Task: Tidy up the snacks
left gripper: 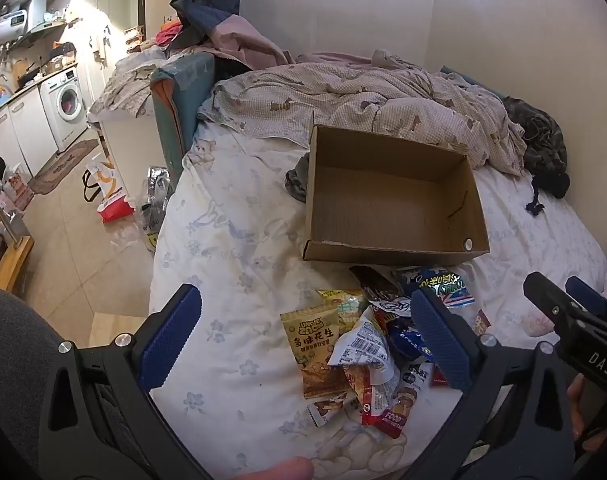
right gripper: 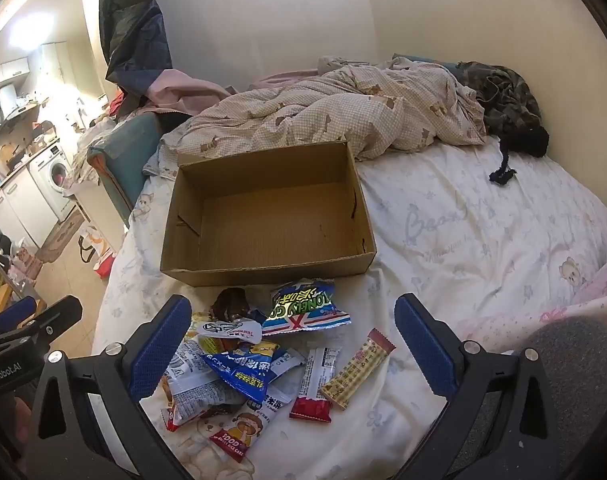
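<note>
On the bed (right gripper: 483, 240), left to right: the left tool (left gripper: 307, 340) hangs with jaws wide and empty above the snack pile (right gripper: 255, 364), plainly poised to pick. Beyond the pile, a cardboard box (right gripper: 263, 216) sits open and bare, likely the place for sorted packets. The right tool (right gripper: 287, 348) is likewise wide and empty. Overlapping wrappers hide the lower packets; their count is unclear.

The left gripper (left gripper: 305, 338) hides part of the snack pile (left gripper: 367, 340).
</note>
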`<action>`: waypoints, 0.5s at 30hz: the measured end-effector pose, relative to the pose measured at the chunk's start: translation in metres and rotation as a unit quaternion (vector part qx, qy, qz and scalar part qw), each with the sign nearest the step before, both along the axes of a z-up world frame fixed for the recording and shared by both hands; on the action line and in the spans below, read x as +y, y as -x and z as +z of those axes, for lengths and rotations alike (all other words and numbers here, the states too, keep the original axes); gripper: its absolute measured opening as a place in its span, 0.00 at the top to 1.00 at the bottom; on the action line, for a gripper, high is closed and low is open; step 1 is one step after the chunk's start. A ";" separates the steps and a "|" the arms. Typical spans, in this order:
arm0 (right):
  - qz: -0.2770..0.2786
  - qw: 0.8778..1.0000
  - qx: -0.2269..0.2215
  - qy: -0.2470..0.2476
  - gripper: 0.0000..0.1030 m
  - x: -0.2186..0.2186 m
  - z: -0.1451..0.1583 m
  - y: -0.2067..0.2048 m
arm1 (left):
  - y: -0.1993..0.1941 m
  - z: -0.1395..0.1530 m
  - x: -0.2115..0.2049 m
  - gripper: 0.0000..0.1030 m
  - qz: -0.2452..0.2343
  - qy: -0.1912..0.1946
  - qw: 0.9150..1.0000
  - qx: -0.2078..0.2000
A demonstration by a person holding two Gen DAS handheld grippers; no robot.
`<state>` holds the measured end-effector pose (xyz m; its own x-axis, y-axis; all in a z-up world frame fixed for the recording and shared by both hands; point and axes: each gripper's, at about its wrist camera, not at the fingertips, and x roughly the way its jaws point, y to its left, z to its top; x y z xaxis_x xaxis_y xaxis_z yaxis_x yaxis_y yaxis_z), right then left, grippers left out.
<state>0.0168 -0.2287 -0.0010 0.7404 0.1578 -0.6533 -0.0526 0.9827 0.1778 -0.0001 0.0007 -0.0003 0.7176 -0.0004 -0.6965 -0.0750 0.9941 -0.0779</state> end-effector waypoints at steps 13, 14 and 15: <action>0.000 1.000 0.000 0.000 0.00 -0.001 0.000 0.000 | 0.000 0.000 0.002 0.00 0.000 -0.002 1.000 0.000; 0.000 1.000 0.000 -0.001 0.00 -0.001 0.000 0.000 | 0.000 0.001 0.001 0.00 0.000 -0.001 1.000 0.001; 0.000 1.000 0.001 -0.001 0.00 -0.001 0.000 0.000 | 0.000 0.001 0.001 0.00 0.000 0.000 1.000 0.001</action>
